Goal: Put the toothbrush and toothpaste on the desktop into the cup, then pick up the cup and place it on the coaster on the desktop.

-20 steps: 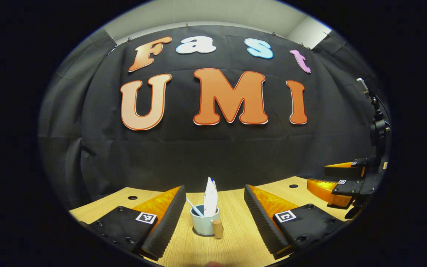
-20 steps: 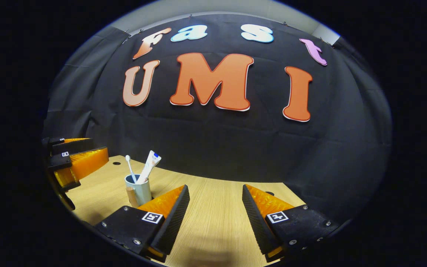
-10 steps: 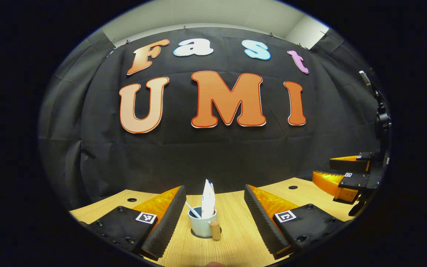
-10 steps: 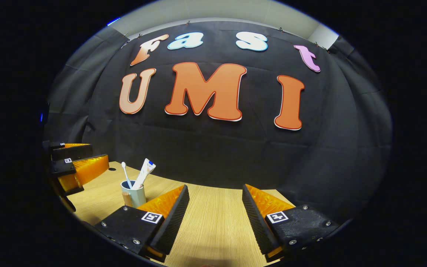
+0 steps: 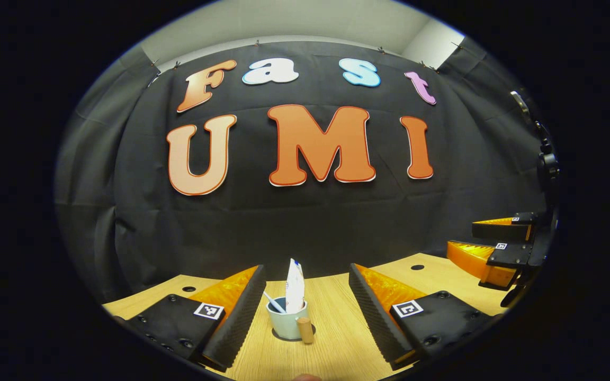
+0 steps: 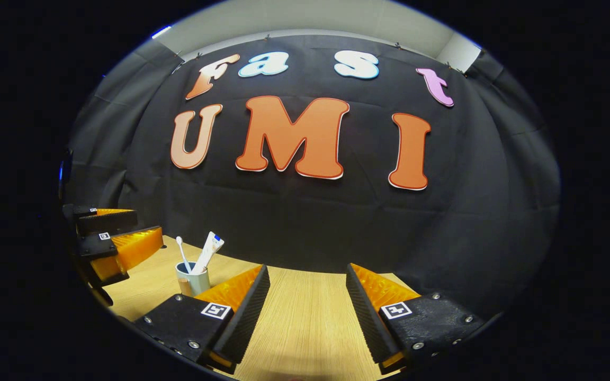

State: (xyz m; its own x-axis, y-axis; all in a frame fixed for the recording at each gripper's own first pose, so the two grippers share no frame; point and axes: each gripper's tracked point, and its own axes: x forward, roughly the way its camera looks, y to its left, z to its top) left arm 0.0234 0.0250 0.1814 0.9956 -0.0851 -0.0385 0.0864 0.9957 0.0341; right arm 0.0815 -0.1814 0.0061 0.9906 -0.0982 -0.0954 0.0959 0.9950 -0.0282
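Cup (image 5: 285, 324) upright on wooden worktop (image 5: 337, 344), dark ring under base, coaster not discernible. Toothbrush (image 5: 273, 302) and toothpaste (image 5: 294, 286) standing inside, leaning on rim. Left gripper (image 5: 305, 312) spread wide, fingers empty, cup ahead between them, untouched. Right gripper (image 6: 305, 312) likewise wide apart, holding nothing, cup (image 6: 192, 278) well off to its left.

cup (image 5: 285, 324): pale blue-green, wooden handle, standing upright on a dark coaster (image 5: 294, 337); toothbrush (image 6: 182, 253): white, leaning inside the cup; toothpaste (image 5: 294, 286): white tube standing in it
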